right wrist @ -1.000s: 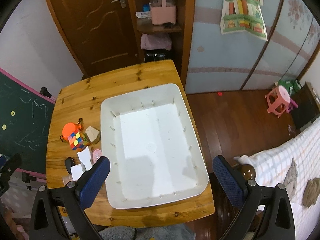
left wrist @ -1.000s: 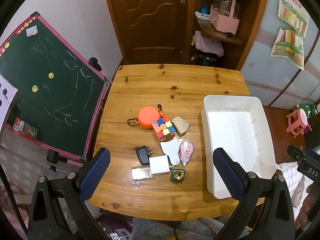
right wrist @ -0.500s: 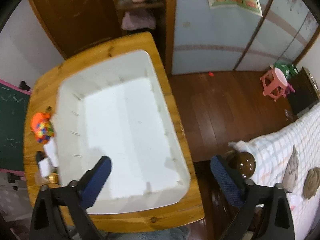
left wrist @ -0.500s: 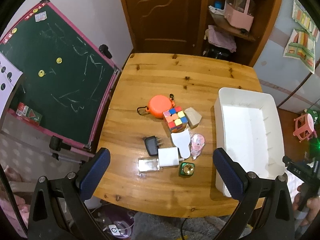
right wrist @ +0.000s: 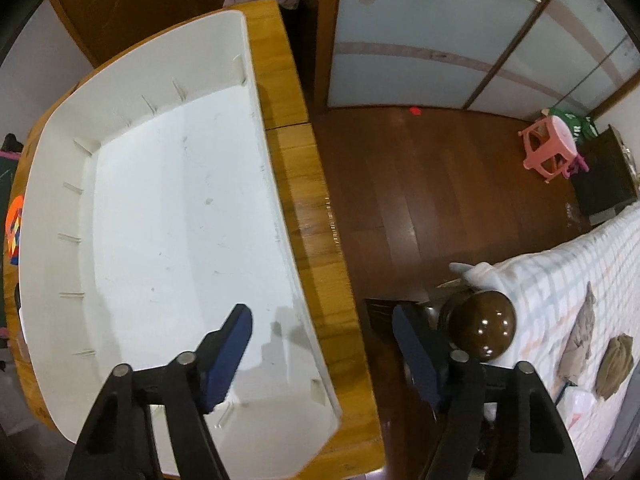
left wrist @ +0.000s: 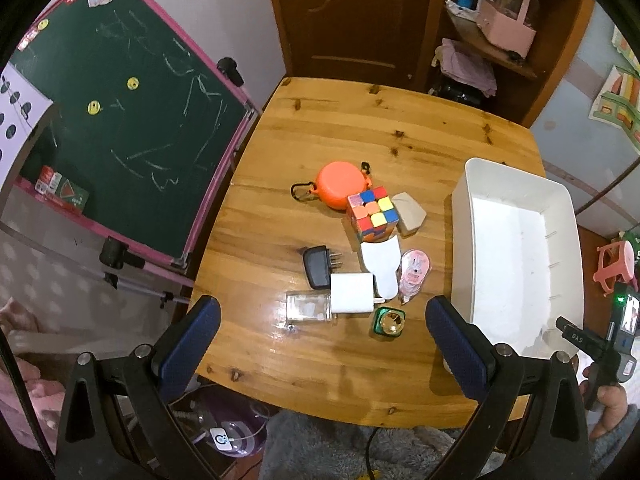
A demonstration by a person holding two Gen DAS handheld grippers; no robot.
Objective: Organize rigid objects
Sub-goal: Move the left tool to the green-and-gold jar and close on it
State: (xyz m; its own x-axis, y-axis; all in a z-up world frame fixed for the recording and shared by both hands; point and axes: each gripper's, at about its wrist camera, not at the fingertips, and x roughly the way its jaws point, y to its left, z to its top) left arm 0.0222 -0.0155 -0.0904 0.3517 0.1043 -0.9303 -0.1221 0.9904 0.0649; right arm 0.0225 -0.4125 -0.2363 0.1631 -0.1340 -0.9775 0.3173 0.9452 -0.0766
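Observation:
Small objects lie grouped on the wooden table (left wrist: 360,128): an orange round case (left wrist: 338,184), a colour cube (left wrist: 372,218), a beige block (left wrist: 408,214), a black plug (left wrist: 318,266), a white charger (left wrist: 352,298), a clear block (left wrist: 307,308), a pink tape dispenser (left wrist: 414,276) and a green-gold piece (left wrist: 389,322). A white bin (left wrist: 516,256) stands at the right, empty; it fills the right wrist view (right wrist: 168,216). My left gripper (left wrist: 320,344) is open and empty above the table's near edge. My right gripper (right wrist: 322,356) is open and empty, straddling the bin's right wall.
A green chalkboard (left wrist: 120,120) leans left of the table. A door and shelf unit stand behind. Right of the table are wooden floor (right wrist: 440,200), a pink stool (right wrist: 550,148) and a bed with a brown knob post (right wrist: 482,332).
My left gripper has moved left and closer over the objects. My right gripper has dropped lower toward the bin's right wall and narrowed its opening.

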